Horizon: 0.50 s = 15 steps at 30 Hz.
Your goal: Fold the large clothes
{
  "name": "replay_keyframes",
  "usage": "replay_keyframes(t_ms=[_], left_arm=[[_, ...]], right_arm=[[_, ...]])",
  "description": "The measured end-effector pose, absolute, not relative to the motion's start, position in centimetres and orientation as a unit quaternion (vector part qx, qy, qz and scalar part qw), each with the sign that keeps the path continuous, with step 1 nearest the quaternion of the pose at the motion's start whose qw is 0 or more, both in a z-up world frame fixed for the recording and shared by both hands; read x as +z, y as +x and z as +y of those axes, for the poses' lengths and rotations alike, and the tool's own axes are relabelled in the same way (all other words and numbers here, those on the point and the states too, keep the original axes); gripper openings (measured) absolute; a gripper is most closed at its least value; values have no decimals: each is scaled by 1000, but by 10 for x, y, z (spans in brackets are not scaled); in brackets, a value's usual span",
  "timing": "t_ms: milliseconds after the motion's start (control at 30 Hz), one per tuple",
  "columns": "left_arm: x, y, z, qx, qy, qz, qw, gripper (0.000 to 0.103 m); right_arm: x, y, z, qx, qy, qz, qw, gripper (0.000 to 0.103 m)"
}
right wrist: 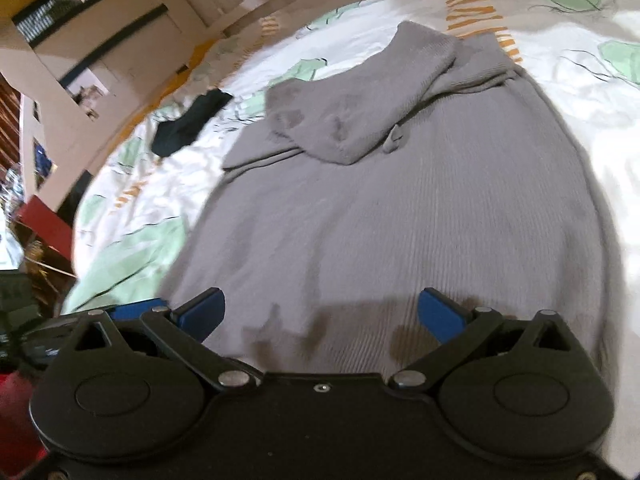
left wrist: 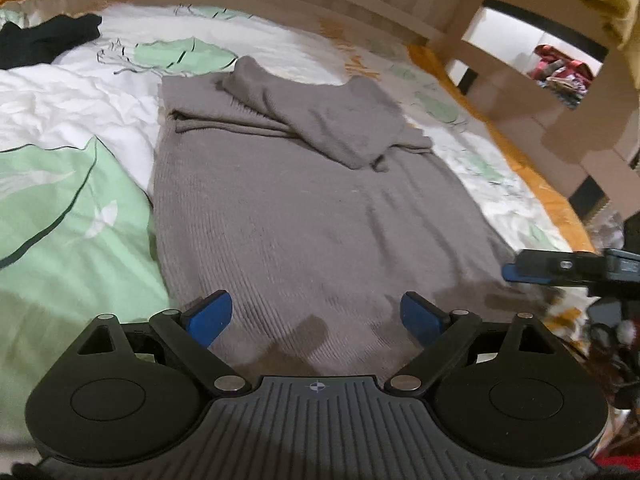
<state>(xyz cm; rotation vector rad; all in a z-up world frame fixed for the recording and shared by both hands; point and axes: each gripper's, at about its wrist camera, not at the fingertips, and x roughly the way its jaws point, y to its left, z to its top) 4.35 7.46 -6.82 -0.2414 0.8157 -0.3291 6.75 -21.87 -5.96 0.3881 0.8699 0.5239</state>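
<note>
A large grey knitted sweater [left wrist: 304,216] lies flat on the bed, its sleeves folded across its far end [left wrist: 332,120]. My left gripper [left wrist: 316,316] hangs open above the sweater's near hem, nothing between its blue pads. In the right wrist view the same sweater [right wrist: 400,220] fills the middle, folded sleeves [right wrist: 360,112] at the far end. My right gripper [right wrist: 322,314] is open over the near hem and holds nothing. The right gripper's finger [left wrist: 560,268] shows at the right edge of the left wrist view, and the left gripper's blue finger [right wrist: 136,308] at the lower left of the right wrist view.
The bed cover [left wrist: 60,216] is white with green leaf prints. A dark garment [left wrist: 48,40] lies at the bed's far left. Beige shelves [left wrist: 532,64] with folded clothes stand beyond the bed's right side. Cluttered floor [left wrist: 608,328] is at the right.
</note>
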Motion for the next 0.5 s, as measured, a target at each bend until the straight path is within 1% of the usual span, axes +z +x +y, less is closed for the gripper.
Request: replay_keyframes(t_ms=[267,367,500], left_arm=[[-58,3,75,-135,-108,375,911,92],[-64,4,78,-121,-114,383,909,92],[-73,11,82,-115,-128,392,904,92]], right_arm=[[-25,4,-254,210,198,369,884,102],[-25,-3,-266,169,189,362,897,102],[-39,4,-280,128,194,379,896,102]])
